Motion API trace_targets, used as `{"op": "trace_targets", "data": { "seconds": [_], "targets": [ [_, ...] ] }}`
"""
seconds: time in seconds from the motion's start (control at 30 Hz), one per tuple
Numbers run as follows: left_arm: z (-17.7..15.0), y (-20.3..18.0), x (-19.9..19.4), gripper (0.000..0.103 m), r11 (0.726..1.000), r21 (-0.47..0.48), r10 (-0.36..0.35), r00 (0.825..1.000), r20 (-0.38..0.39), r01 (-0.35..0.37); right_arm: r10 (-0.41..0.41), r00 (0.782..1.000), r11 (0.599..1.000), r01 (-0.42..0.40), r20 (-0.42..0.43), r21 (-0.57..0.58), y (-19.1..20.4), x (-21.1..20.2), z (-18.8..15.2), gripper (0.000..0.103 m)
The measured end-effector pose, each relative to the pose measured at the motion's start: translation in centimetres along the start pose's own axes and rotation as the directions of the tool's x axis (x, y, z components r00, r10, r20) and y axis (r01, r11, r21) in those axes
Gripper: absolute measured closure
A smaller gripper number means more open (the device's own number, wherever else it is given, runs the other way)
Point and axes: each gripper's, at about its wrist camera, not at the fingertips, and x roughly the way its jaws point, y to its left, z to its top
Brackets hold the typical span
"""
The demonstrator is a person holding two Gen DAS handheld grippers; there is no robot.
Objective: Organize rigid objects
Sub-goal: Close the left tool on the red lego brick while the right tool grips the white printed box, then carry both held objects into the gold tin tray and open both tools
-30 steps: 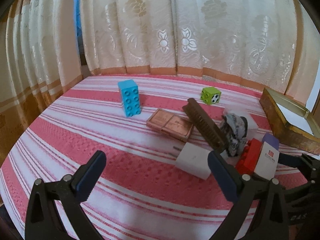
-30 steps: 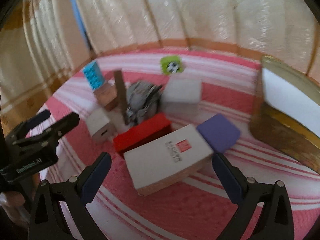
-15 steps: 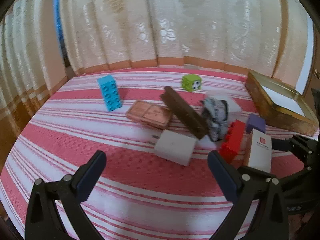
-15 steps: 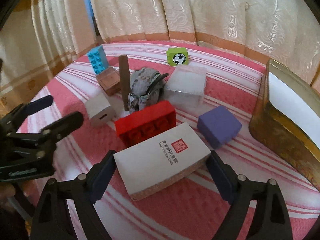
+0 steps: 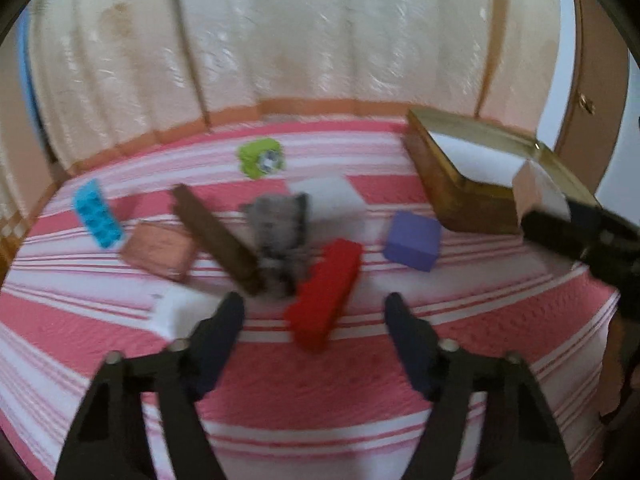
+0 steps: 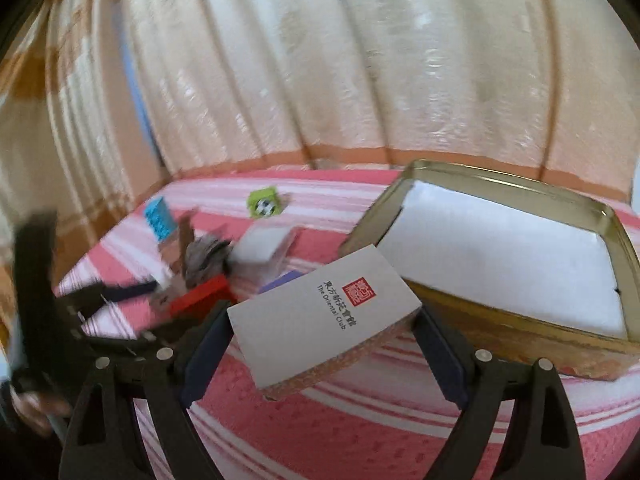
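My right gripper (image 6: pixel 322 320) is shut on a white box with a red seal (image 6: pixel 320 304), held off the cloth just in front of the open gold tin (image 6: pixel 500 184). The left wrist view shows that box (image 5: pixel 536 192) at the tin's near corner (image 5: pixel 448 196). My left gripper (image 5: pixel 314 312) is over the striped cloth with its jaws closing. The near end of a red brick (image 5: pixel 324 292) lies between its fingers, with a gap on both sides.
Scattered on the pink striped cloth are a purple block (image 5: pixel 412 240), a grey toy (image 5: pixel 280 236), a brown bar (image 5: pixel 216 236), a pinkish flat case (image 5: pixel 160 250), a blue brick (image 5: pixel 98 216), a green football cube (image 5: pixel 260 158), a pale box (image 5: pixel 328 196) and a white plug cube (image 5: pixel 176 312). Curtains hang behind.
The right gripper closed on the white box and lifted it toward the tin. The left gripper swung right to the red brick and its jaws narrowed.
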Motion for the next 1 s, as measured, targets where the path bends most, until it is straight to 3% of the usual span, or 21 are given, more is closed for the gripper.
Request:
{"op": "trace_targets", "data": {
  "seconds": [0.07, 0.13, 0.23, 0.33, 0.67, 1.0],
  "targets": [
    [0.2, -0.6, 1.2, 0.053, 1.0, 0.002, -0.016, 0.999, -0.041, 0.016, -0.003, 1.0, 1.0, 0.003, 0.021, 0.027, -0.5, -0.5, 0.3, 0.012],
    [0.4, -1.0, 2.1, 0.059, 1.0, 0.005, -0.02, 0.997, -0.076, 0.02, -0.01, 1.0, 0.999, 0.009, 0.029, 0.036, -0.6, -0.7, 0.2, 0.012],
    [1.0, -1.1, 2.1, 0.074, 1.0, -0.011, -0.029, 0.997, -0.072, 0.028, -0.014, 1.0, 0.999, 0.013, 0.027, 0.031, -0.4, -0.6, 0.0, 0.012],
    [1.1, -1.4, 2.2, 0.08, 0.999, -0.024, -0.024, 0.998, -0.062, 0.023, -0.026, 0.999, 0.999, 0.025, 0.029, 0.021, -0.3, -0.9, -0.1, 0.012],
    [0.0, 0.5, 1.4, 0.082, 0.99, -0.1, -0.102, 0.994, -0.027, 0.099, -0.063, 0.996, 0.997, 0.06, 0.061, 0.043, -1.0, -1.2, -0.1, 0.012],
    [0.6, 0.1, -3.6, 0.082, 0.988, -0.093, -0.115, 0.986, 0.117, 0.127, -0.109, 0.98, 0.992, 0.098, 0.167, 0.076, -1.9, -3.5, 0.4, 0.012]
  ]
}}
